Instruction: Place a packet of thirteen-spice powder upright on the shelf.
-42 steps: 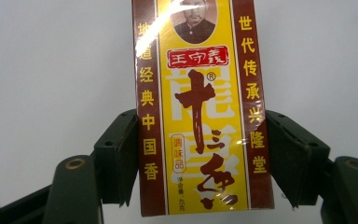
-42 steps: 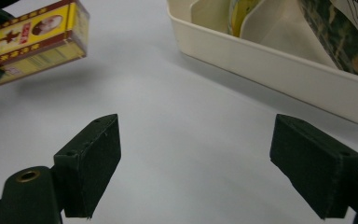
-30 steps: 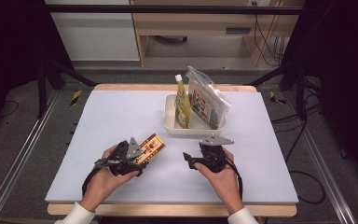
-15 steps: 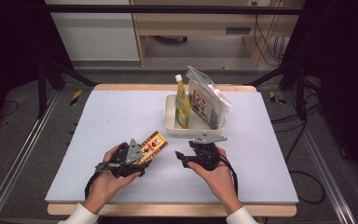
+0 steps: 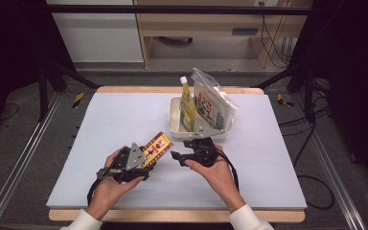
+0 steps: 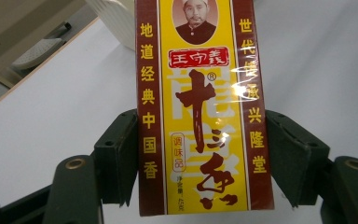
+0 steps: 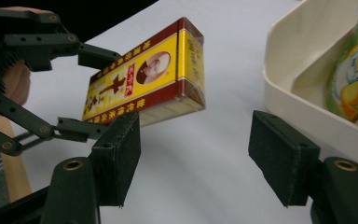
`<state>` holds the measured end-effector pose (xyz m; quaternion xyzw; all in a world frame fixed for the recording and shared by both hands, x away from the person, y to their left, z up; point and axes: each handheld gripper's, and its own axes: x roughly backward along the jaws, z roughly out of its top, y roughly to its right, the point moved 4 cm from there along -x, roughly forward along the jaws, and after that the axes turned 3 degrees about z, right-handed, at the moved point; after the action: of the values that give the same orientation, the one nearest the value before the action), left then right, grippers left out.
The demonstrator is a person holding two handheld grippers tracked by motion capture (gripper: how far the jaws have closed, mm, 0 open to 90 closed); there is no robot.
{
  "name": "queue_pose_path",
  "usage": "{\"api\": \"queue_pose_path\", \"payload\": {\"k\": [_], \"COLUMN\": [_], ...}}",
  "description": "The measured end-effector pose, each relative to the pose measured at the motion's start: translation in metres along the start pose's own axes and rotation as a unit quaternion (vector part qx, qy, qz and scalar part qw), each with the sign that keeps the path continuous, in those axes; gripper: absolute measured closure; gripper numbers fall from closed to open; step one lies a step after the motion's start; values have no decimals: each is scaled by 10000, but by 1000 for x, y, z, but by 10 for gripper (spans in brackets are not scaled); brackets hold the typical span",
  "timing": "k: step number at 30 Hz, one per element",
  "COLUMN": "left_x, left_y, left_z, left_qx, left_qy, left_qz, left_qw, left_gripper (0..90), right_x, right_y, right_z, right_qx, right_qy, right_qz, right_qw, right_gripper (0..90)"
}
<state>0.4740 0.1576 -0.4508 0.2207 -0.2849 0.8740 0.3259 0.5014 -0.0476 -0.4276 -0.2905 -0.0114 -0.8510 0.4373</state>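
A yellow and dark red box [image 5: 156, 147] with Chinese lettering is held off the table at the front left, tilted up towards the tray. My left gripper [image 5: 143, 160] is shut on the near end of the box [image 6: 200, 112], one pad on each long side. My right gripper [image 5: 176, 157] stands open just right of it, pointing left. Through its jaws the box [image 7: 149, 84] hangs a short way ahead, apart from both pads.
A cream tray [image 5: 174, 120] stands at the back middle of the white table [image 5: 105, 124], holding a yellow-green pouch [image 5: 188, 103] and a clear plastic bag [image 5: 215, 103]. The tray's corner [image 7: 284, 70] lies close on the right gripper's right.
The left gripper has carried the box right and slightly up. The right gripper has shifted left and a little farther from me, towards the box's far end.
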Motion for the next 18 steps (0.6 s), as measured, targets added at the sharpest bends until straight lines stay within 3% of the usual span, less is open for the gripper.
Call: {"api": "queue_pose_path", "payload": {"k": [3,11,15,18], "left_x": [0,2,3,2], "left_y": [3,10,13,13], "left_z": [2,8,11,11], "left_qx": [-40,-99,-69,-77], "left_qy": [40,259,404,404], "left_qz": [-33,-76,-115,-112], "left_qw": [10000,9996,9991,9991], "left_gripper": [320,320,319,318], "right_x": [-4,-13,-14,-15], "right_y": [-1,-1,-2,-4], "right_z": [2,5,6,7], "right_qx": [-171,-534,-593,-610], "right_qy": [54,117,142,177], "right_qz": [256,637,732,697], "right_qw": [9995,9965,9955,9955], "right_gripper": [345,347,376,447]}}
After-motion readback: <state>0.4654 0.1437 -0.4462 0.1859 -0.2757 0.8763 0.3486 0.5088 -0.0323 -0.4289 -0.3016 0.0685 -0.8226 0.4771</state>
